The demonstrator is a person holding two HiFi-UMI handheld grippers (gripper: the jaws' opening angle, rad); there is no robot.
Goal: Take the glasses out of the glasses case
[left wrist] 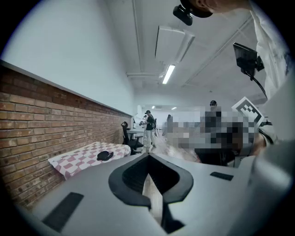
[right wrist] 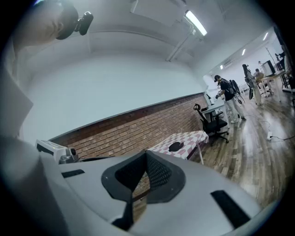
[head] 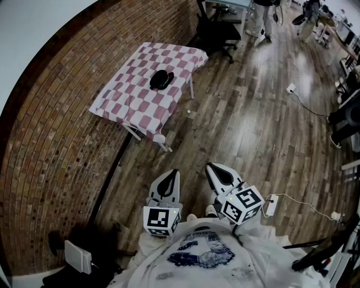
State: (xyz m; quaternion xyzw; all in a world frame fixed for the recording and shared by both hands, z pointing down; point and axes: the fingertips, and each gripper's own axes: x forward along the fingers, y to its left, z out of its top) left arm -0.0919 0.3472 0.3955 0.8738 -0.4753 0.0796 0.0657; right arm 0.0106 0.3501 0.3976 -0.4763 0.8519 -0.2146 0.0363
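Note:
A closed black glasses case [head: 162,79] lies on a small table with a pink-and-white checked cloth [head: 135,104], standing against the brick wall far ahead. Both grippers are held close to the person's body, well short of the table. My left gripper [head: 171,175] is shut with nothing between its jaws. My right gripper [head: 214,169] beside it is also shut and empty. The left gripper view has the case [left wrist: 105,155] on the table [left wrist: 78,161] in the distance, left of the closed jaw tips [left wrist: 148,155]. The right gripper view shows the case [right wrist: 175,147] and the table [right wrist: 186,137] beyond its tips [right wrist: 146,152].
A black office chair [head: 216,31] stands behind the table. People [head: 261,17] stand at the far end of the room. A white power strip with its cable [head: 270,205] lies on the wood floor at the right. A white box [head: 77,256] sits by the wall, lower left.

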